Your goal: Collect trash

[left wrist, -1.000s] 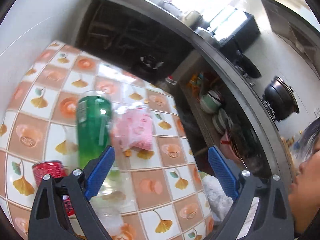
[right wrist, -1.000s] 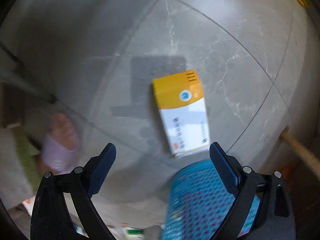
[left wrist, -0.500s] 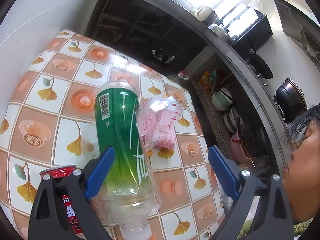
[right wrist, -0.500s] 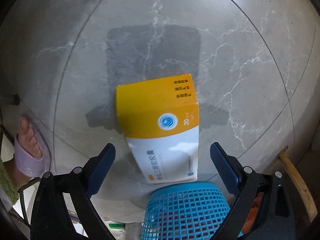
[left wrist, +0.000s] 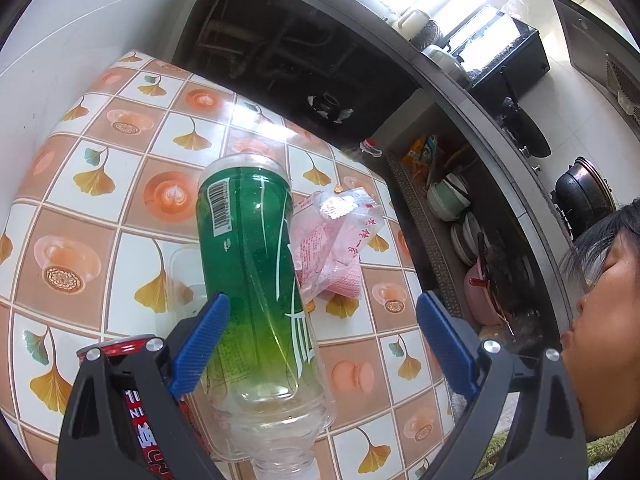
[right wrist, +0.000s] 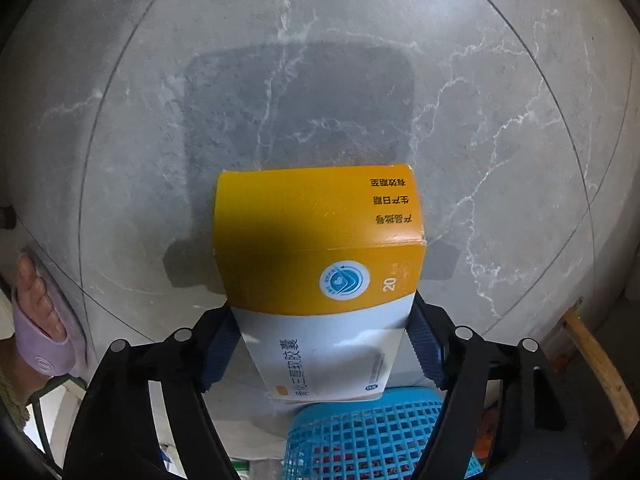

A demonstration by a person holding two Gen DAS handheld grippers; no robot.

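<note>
In the left wrist view, a green plastic bottle [left wrist: 256, 280] lies on the patterned tablecloth [left wrist: 100, 184], its neck toward me. My left gripper [left wrist: 320, 336] is open, its left finger beside the bottle, its right finger well apart from it. A pink plastic wrapper [left wrist: 332, 240] lies just right of the bottle. A red can [left wrist: 132, 412] stands behind my left finger. In the right wrist view, my right gripper [right wrist: 320, 344] is shut on a yellow and white carton box [right wrist: 320, 264], held above the grey floor and a blue mesh basket [right wrist: 360, 436].
A clear plastic lid [left wrist: 186, 276] lies left of the bottle. A dark shelf with bowls [left wrist: 460, 216] stands past the table's right edge. A person's face [left wrist: 604, 320] is at the right. A slippered foot [right wrist: 40, 332] and a wooden handle [right wrist: 596, 364] flank the basket.
My left gripper has moved closer to the green bottle. My right gripper has come down on the yellow box and closed on it.
</note>
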